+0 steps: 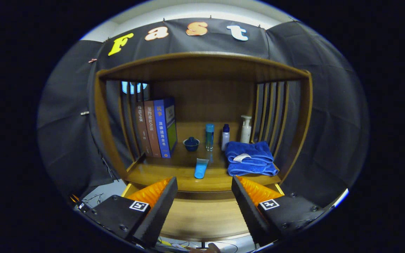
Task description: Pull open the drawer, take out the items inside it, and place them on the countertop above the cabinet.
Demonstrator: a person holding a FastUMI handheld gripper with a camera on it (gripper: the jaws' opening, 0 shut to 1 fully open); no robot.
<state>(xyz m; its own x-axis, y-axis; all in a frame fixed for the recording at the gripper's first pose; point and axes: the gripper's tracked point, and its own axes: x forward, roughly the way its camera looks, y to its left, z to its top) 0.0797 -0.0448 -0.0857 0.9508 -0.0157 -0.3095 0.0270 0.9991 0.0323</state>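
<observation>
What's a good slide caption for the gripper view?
Open gripper over the pulled-out drawer, facing a countertop with books, bottles, a tube and a towel.

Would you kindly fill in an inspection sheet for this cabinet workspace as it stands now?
Surface: wooden countertop, under a shelf roof.
Job's things: open drawer below the fingers, inside looks bare; light blue tube lies on the countertop's front.
Clutter: three books, small blue bowl, three bottles, folded blue towel.
Grippers: gripper open, holding nothing.
Cables: wires beside the left finger.
Surroundings: black cloth wall.
</observation>
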